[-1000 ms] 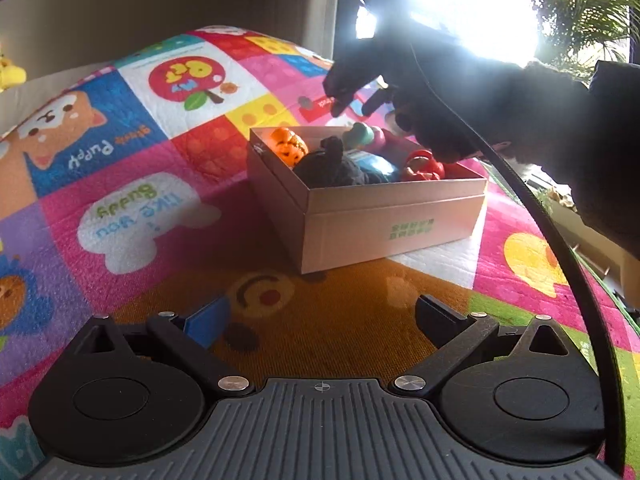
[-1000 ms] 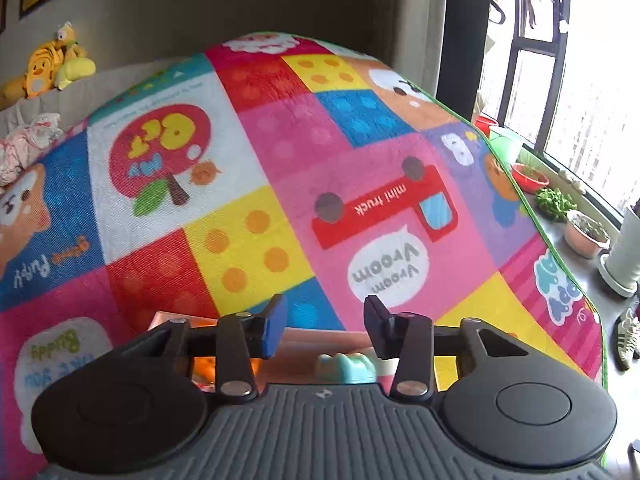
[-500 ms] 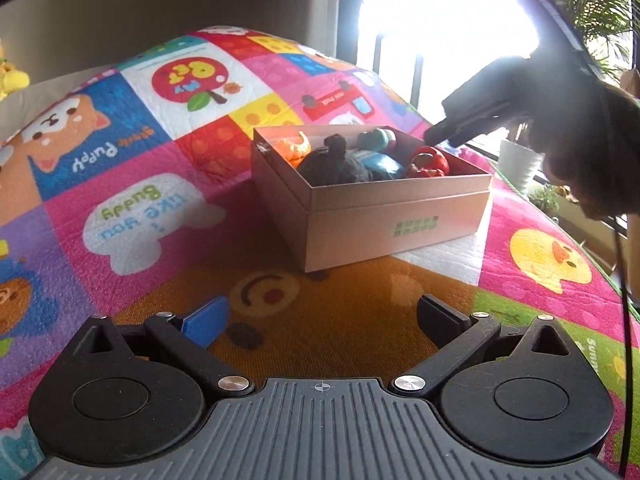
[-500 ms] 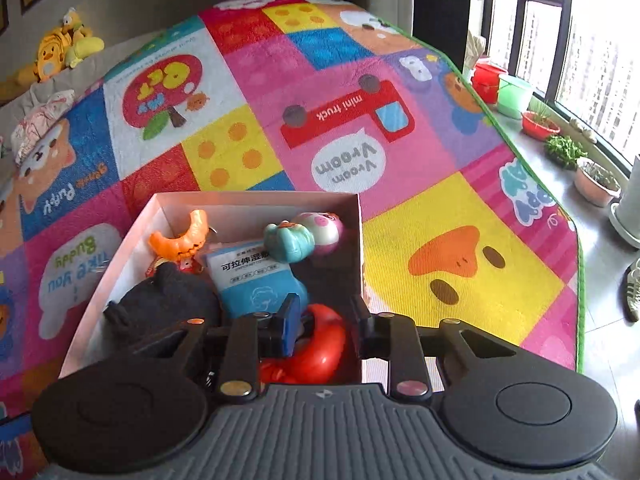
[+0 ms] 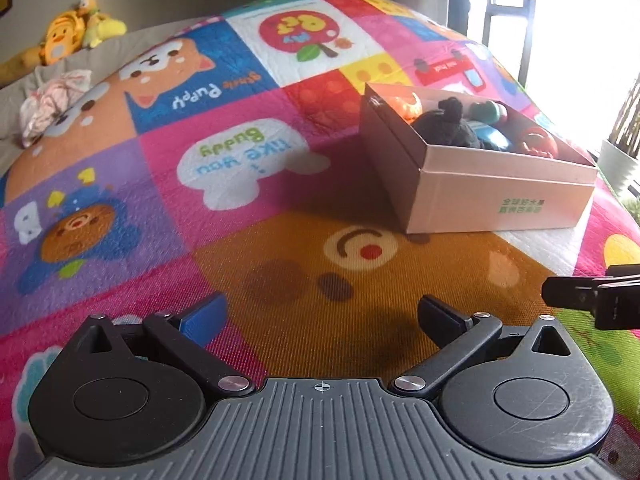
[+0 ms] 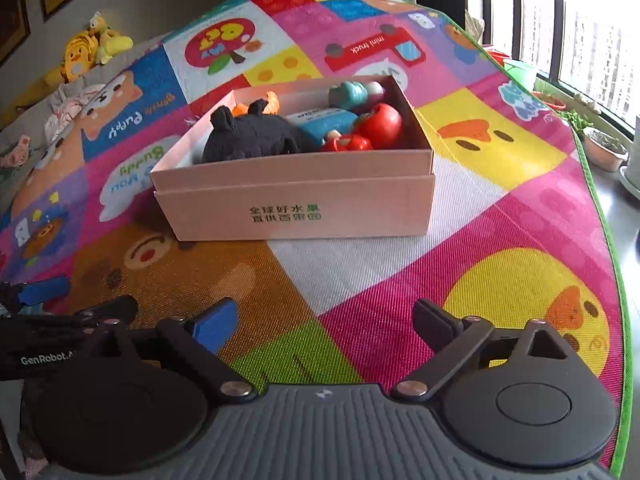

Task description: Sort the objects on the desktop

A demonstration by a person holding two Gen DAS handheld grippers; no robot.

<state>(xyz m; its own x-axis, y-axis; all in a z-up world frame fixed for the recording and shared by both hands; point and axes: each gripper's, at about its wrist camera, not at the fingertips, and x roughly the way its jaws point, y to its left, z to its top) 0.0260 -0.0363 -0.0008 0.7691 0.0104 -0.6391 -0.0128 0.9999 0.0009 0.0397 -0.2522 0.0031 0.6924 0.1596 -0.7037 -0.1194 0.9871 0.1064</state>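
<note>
A pink cardboard box point(image 6: 296, 212) stands on the colourful play mat point(image 6: 500, 272); it also shows in the left wrist view point(image 5: 500, 200). Inside lie a black plush toy point(image 6: 252, 136), a red toy point(image 6: 380, 122), a blue packet point(image 6: 324, 120), a teal toy point(image 6: 348, 92) and an orange toy point(image 6: 272, 104). My right gripper point(image 6: 324, 316) is open and empty, low over the mat in front of the box. My left gripper point(image 5: 322, 314) is open and empty, to the box's left front. The right gripper's tip shows at the left view's right edge point(image 5: 592, 300).
Yellow plush toys point(image 6: 86, 48) and crumpled cloth point(image 5: 56, 100) lie past the mat's far left. Plant pots point(image 6: 604, 152) and a green tub point(image 6: 520, 72) stand on the floor by the window at the right. The mat's green edge point(image 6: 604, 240) runs along the right.
My right gripper pulled back from above the box toward me and low over the mat, and its jaws opened wide. The left gripper stayed nearly still, turning slightly left.
</note>
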